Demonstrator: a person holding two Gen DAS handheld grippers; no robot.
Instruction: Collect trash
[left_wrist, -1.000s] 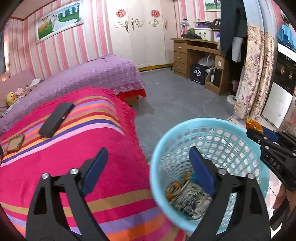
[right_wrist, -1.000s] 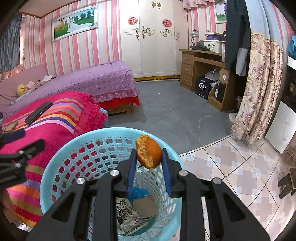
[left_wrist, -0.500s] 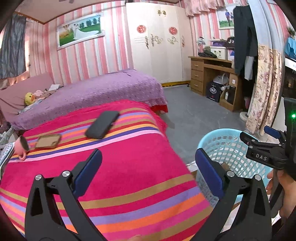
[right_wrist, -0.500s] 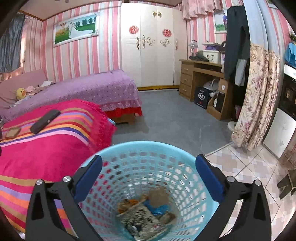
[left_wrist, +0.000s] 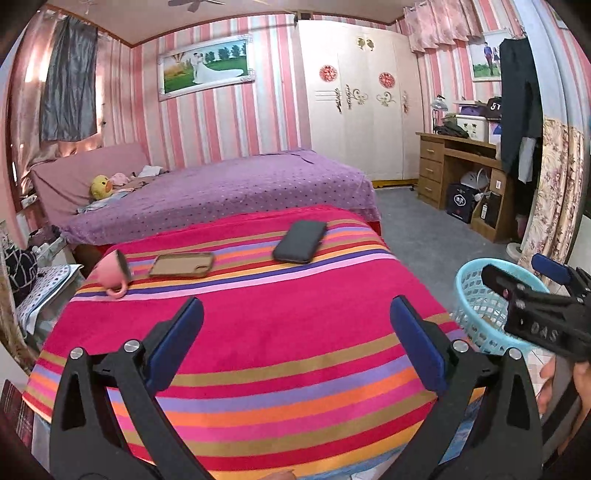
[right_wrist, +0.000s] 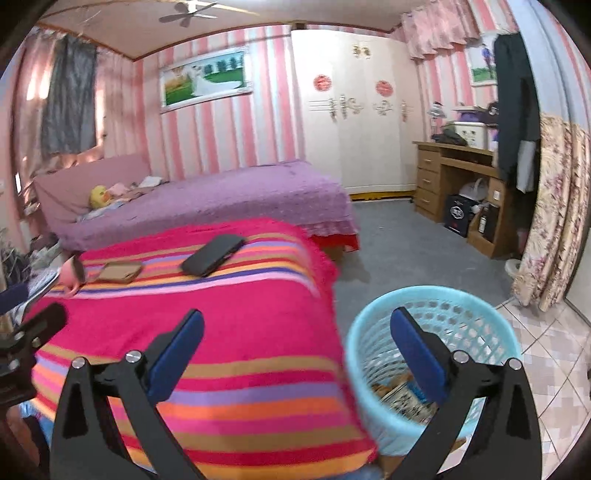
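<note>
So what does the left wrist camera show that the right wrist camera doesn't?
Only the left wrist view shows the right gripper, open over the blue basket. Only the right wrist view shows the trash inside it and the tiled floor. Both show the striped blanket, black phone, brown case and pink cup.

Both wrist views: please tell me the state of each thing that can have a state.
left gripper: open, empty
right gripper: open, empty
blue basket: upright, trash inside
pink cup: lying on its side
black phone: flat, screen dark
brown phone case: lying flat
</note>
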